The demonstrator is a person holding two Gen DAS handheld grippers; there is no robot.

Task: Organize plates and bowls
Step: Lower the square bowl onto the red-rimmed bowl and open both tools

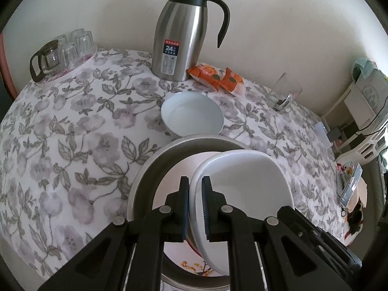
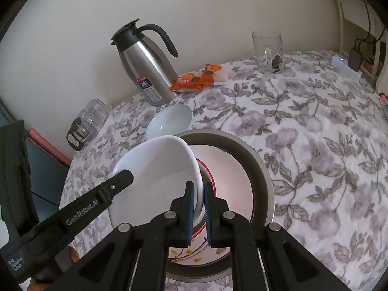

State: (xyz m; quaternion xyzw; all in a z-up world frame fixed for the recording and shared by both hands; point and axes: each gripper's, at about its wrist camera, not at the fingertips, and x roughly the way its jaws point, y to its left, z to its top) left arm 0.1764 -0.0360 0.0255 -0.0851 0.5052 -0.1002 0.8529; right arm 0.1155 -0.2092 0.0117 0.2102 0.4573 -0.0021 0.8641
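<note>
a white plate (image 2: 157, 169) is held tilted over a metal basin (image 2: 257, 160) on the floral-clothed desk (image 2: 315, 133), its opposite rims pinched by the closed left tool (image 1: 196, 181) and the closed right tool (image 2: 198, 186). a patterned plate (image 2: 232, 177) lies inside the basin; a white bowl (image 1: 192, 114) stands just behind it.

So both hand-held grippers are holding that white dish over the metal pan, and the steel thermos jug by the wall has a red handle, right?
Not quite: the steel thermos jug has a black handle, as the left wrist view shows. Both hand-held grippers, left and right, do hold the white dish over the metal pan.
</note>
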